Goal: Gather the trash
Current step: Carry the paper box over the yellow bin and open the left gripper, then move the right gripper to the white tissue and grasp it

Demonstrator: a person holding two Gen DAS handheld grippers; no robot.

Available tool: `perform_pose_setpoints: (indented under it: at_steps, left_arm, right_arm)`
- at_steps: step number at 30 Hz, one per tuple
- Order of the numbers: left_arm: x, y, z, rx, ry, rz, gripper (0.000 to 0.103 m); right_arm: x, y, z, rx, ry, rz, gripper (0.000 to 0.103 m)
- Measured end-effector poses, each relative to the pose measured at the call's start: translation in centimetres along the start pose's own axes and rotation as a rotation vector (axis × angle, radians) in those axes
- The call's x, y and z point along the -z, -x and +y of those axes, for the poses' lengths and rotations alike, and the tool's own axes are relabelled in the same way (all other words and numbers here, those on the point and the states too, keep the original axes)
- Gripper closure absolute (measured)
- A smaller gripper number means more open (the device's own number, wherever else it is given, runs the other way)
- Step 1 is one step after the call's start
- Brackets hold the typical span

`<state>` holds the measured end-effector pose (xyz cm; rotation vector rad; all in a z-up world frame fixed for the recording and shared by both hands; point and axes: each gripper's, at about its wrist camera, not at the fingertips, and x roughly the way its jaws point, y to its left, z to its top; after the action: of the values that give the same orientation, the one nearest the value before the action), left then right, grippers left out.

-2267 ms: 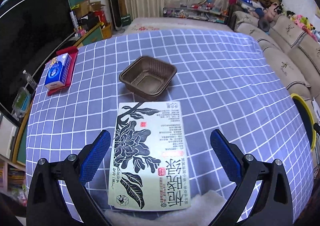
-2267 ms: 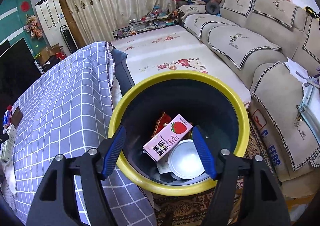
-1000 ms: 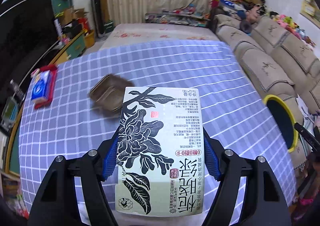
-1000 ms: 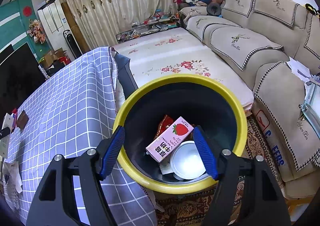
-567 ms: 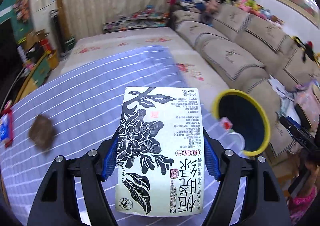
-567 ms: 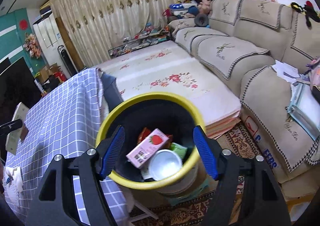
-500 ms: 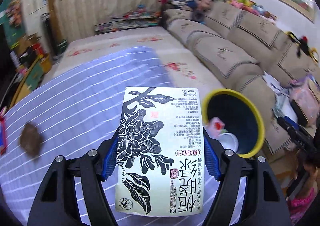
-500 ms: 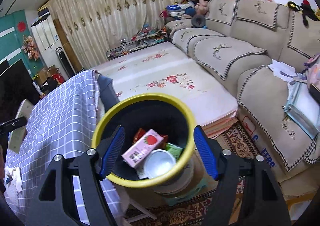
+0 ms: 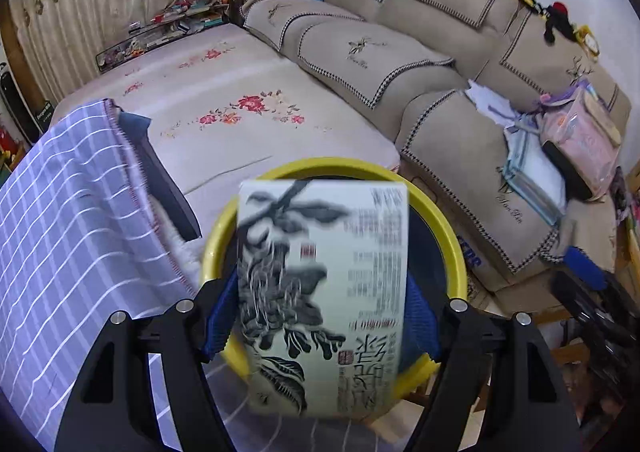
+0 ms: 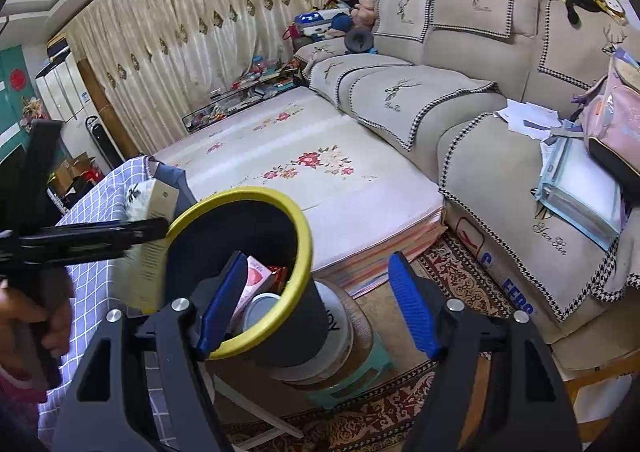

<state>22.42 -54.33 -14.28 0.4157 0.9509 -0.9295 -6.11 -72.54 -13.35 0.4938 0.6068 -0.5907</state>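
tea carton (image 9: 324,292) | pale green, black ink flowers | blurred, over bin (image 9: 452,236)

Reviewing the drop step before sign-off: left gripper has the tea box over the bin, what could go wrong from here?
1. The tea box looks nearly as wide as the yellow-rimmed bin opening, so it may catch on the rim.
2. The bin already holds a pink carton and a white lid; the box could rest on top.
3. The bin sits on a small stool; a bump might tip it.
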Motion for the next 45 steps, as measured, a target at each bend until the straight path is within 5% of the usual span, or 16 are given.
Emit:
perform_pose_setpoints:
  at_steps: [5, 10, 15, 23, 29, 36, 45]
  left_arm:
    - [-1.0, -2.8, -0.8, -0.021, -0.013, 0.016, 0.025]
    - [-0.2, -1.6, -0.2, -0.058, -0.025, -0.013, 0.016]
    - [2.5, 3.7, 2.5, -0.09, 0.03, -0.074, 0.016]
    - [11.2, 18.0, 9.9, -0.172, 0.226, -0.312, 0.01]
    - [19.9, 26.1, 15.5, -0.358, 0.369, -0.376, 0.009]
    - [30.9, 33.8, 21.9, -0.559, 0.582, -0.402, 0.009]
    - [39.1, 38.3, 25.3, -0.626, 0.692, -0.427, 0.009]
  right_arm:
    - [0.0, 0.4, -0.9, 0.013, -0.013, -0.006, 0.032]
    - [0.0, 0.3, -0.8, -0.002, -0.017, 0.001, 0.032]
    - [0.1, -0.2, 0.1, -0.03, 0.003, 0.016, 0.032]
    - [1.0, -1.0, 5.5, -0.116, 0.104, 0.058, 0.031]
    - [2.8, -1.6, 12.6, -0.215, 0.241, 0.116, 0.031]
    - [6.3, 0.3, 23.6, -0.429, 0.443, 0.168, 0.031]
    - [13.4, 4.2, 38.2, -0.735, 0.698, 0.254, 0.031]
